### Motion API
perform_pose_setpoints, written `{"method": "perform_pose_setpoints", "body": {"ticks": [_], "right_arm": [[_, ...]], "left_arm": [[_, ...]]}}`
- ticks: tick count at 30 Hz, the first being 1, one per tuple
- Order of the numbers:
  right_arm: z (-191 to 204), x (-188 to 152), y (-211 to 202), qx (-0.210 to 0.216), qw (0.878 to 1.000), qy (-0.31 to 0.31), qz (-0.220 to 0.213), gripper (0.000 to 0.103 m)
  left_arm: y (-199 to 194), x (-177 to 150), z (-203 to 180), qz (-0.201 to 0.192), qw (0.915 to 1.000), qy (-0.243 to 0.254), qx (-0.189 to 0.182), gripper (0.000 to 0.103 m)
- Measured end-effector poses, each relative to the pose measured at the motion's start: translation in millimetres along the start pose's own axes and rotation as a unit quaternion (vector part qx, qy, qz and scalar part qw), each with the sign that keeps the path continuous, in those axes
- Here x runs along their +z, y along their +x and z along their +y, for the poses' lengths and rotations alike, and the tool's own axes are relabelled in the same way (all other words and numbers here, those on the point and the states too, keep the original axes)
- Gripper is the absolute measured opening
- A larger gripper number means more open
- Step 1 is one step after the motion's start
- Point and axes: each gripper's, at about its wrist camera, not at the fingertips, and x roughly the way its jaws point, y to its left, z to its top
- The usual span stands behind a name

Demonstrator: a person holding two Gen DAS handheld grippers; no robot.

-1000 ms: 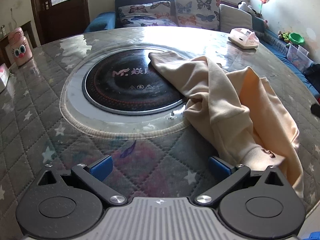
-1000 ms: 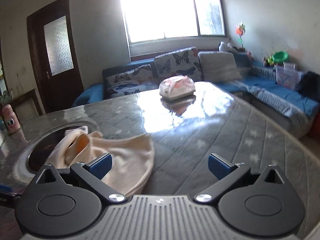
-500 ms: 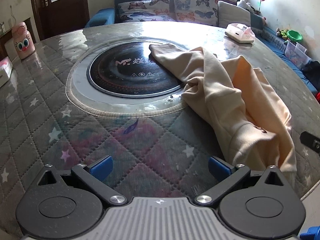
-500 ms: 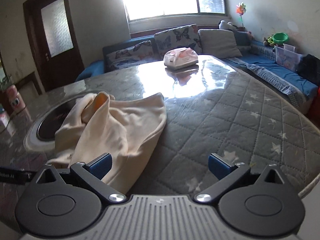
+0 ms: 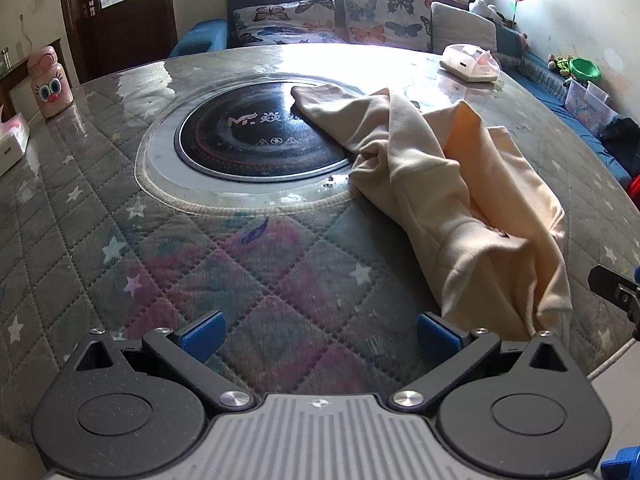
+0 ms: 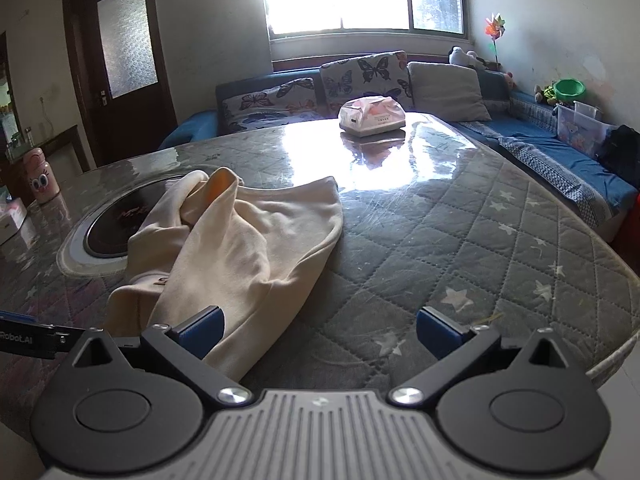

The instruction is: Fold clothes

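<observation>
A cream garment [image 5: 448, 184] lies crumpled on the quilted worktop [image 5: 200, 248], one end draped over the round black cooktop [image 5: 256, 136] — the other reaching the near edge. The left gripper [image 5: 320, 330] and right gripper [image 6: 318, 326] hover spread wide, holding nothing — the right one just beside the cloth's hem.

Soft matt cream cloth garment [image 5: 440, 184], glossy clear cover over quilted table [image 6: 460, 240], shiny black hob [image 5: 256, 140]
</observation>
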Motion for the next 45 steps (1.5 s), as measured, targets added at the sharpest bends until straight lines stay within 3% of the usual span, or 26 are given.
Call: {"method": "perform_pose_setpoints", "body": {"ticks": [4, 18, 45], "right_arm": [[-20, -1, -1, 0.008, 1.000, -0.003, -0.009, 0.103], [6, -5, -35, 0.034, 0.999, -0.027, -0.031, 0.103], [7, 8, -3, 0.038, 0.999, -0.039, 0.006, 0.103]], "left_arm": [[-4, -6, -4, -0.002, 1.0000, 0.004, 0.006, 0.103], [-17, -23, -12, -0.008, 0.9996, 0.011, 0.025, 0.103], [3, 0, -9, 0.011, 0.9992, 0.018, 0.032, 0.103]]}}
